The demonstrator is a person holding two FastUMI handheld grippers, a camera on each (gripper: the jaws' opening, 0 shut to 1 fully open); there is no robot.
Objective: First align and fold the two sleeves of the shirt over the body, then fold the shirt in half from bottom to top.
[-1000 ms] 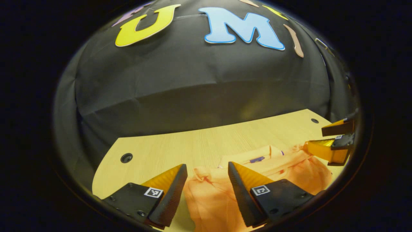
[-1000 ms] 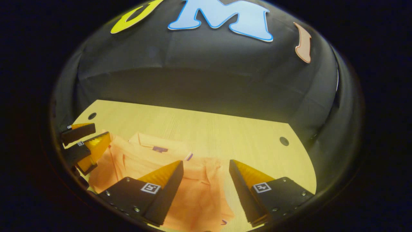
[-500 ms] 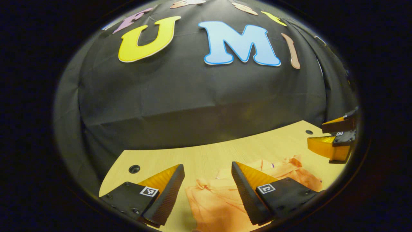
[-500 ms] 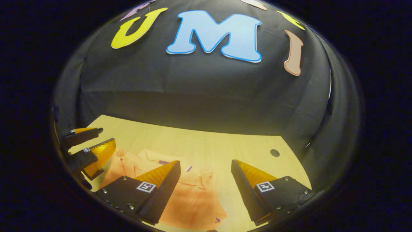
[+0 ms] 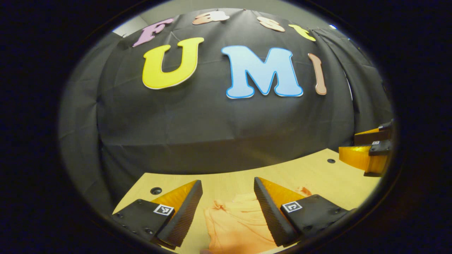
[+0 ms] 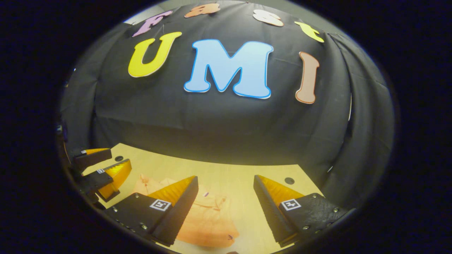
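Observation:
An orange shirt (image 5: 236,222) lies folded on the light wooden table (image 5: 229,178), low between my left gripper's fingers. My left gripper (image 5: 227,197) is open and raised above it, holding nothing. In the right gripper view the same shirt (image 6: 208,218) lies on the table (image 6: 226,173) under and left of my open right gripper (image 6: 226,194), which is also lifted off the cloth. The right gripper (image 5: 369,151) appears at the far right of the left gripper view, and the left gripper (image 6: 99,167) at the far left of the right gripper view.
The black cloth wall (image 5: 219,123) stands right behind the table's far edge. Round holes (image 5: 155,191) (image 5: 331,161) sit near the table's back corners, one (image 6: 289,180) also in the right gripper view. Bare wood lies to the shirt's sides.
Both grippers have lifted and tilted up, away from the shirt, so the shirt has slid low in both views and more wall shows. Both stay open.

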